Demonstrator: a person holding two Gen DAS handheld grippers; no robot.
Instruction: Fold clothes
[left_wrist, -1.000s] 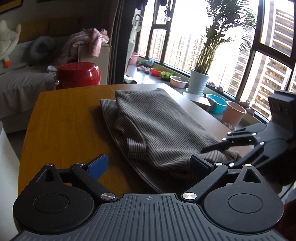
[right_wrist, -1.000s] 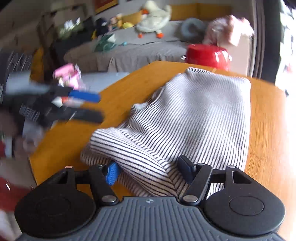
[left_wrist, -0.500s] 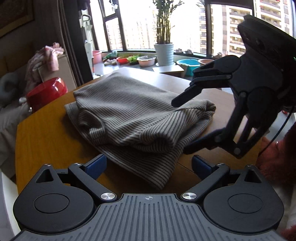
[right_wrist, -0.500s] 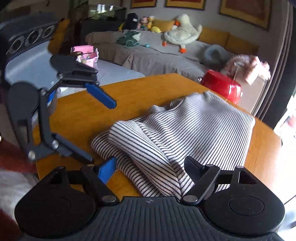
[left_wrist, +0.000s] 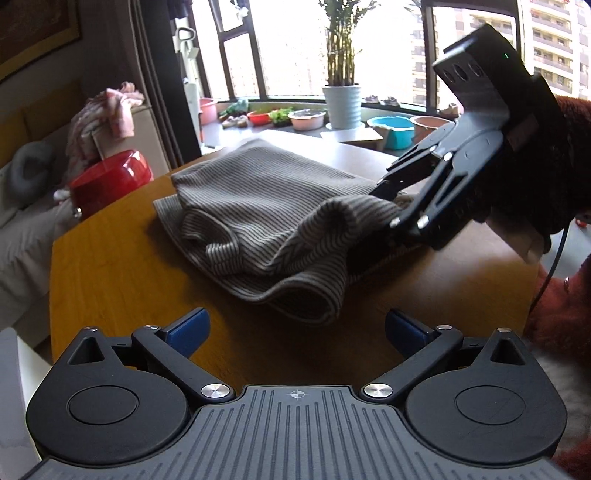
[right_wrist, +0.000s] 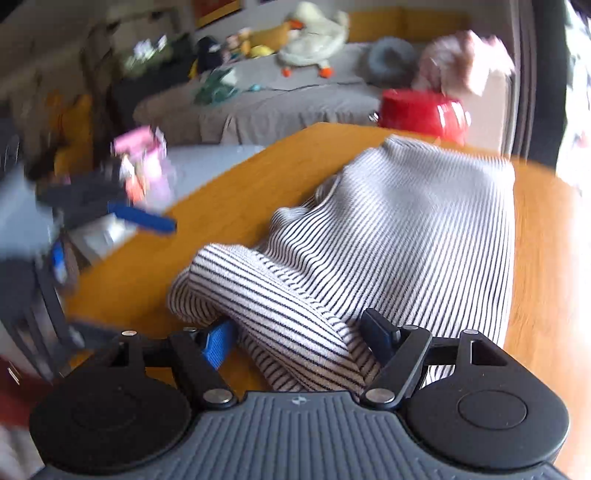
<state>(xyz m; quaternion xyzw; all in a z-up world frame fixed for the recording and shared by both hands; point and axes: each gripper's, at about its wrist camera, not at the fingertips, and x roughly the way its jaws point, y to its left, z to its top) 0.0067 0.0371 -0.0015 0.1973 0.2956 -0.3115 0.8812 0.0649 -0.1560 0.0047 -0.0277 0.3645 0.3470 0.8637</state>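
Gripping a rolled fold of the striped sweater (right_wrist: 388, 236), the right claw (right_wrist: 299, 343) has closed in on the cloth; half a second ago its fingers stood spread above that edge with nothing between them. In the left wrist view the same claw (left_wrist: 395, 206) is clamped on the bunched near-right corner, which is lifted slightly off the tabletop (left_wrist: 122, 258). The left claw (left_wrist: 295, 330) is wide open, holds nothing, and hangs short of the garment's near hem, as it did in the earlier frame. The sweater lies folded in layers across the middle of the wooden tabletop, its far end flat; the near edge is now more gathered and raised than before. The right wrist view is blurred by motion, and the left claw (right_wrist: 144, 221) appears there only as a smeared shape at the left. Beyond the far tabletop edge stands a red stool (left_wrist: 110, 181); a potted plant (left_wrist: 341, 103) sits on the window ledge.
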